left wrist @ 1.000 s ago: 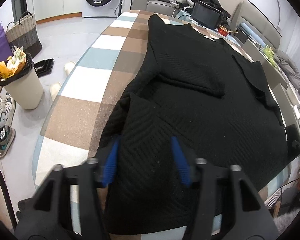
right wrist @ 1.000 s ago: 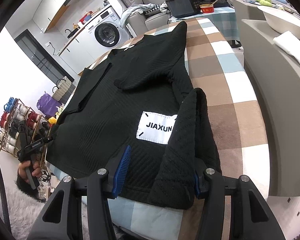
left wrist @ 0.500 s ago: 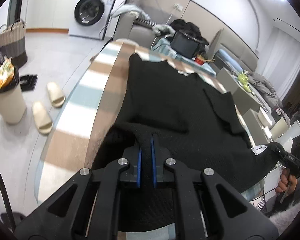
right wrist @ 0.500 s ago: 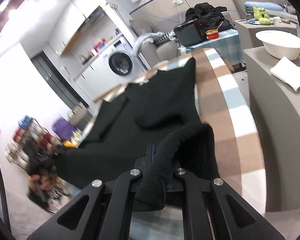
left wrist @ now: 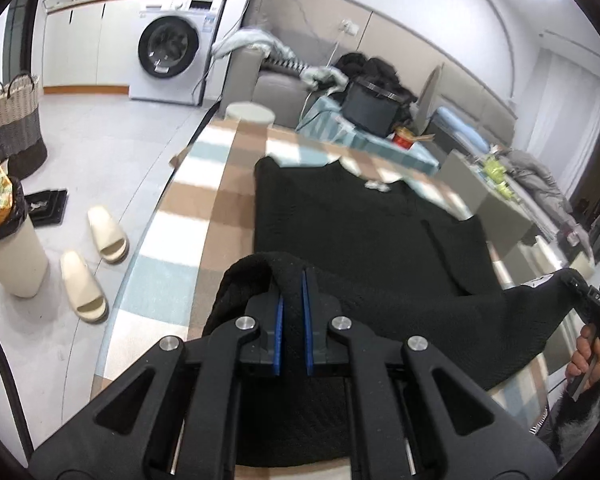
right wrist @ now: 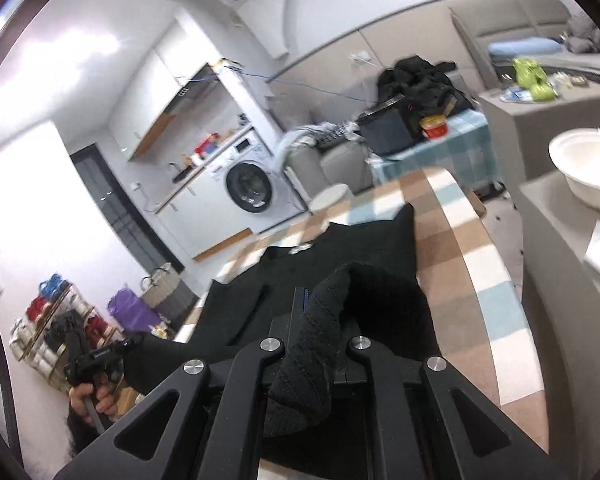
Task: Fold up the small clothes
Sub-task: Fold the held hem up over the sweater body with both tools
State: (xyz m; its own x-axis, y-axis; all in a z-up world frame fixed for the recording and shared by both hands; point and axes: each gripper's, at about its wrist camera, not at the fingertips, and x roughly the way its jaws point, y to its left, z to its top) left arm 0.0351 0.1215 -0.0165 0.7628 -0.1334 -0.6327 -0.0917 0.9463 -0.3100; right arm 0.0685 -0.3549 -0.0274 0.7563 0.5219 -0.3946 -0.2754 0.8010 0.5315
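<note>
A black knit sweater (left wrist: 364, 232) lies along the checked table (left wrist: 204, 204), collar at the far end. My left gripper (left wrist: 291, 280) is shut on the sweater's near-left hem corner, lifted off the table. In the right wrist view the sweater (right wrist: 340, 256) stretches ahead, and my right gripper (right wrist: 320, 300) is shut on its near-right hem corner, whose fabric bulges up between the fingers and hides the tips. Each view shows the other gripper, held by a hand, at the frame edge: the right one (left wrist: 588, 300), the left one (right wrist: 100, 360). The hem hangs taut between them.
Left of the table on the floor stand a full bin (left wrist: 8, 248), two slippers (left wrist: 100, 248) and a woven basket (left wrist: 14, 128). A washing machine (left wrist: 172, 60) is at the back. A grey counter with a white bowl (right wrist: 584, 172) borders the table's right side.
Both grippers shut on the near hem corners and rose, lifting the hem off the table. Both views tipped up, showing more of the room.
</note>
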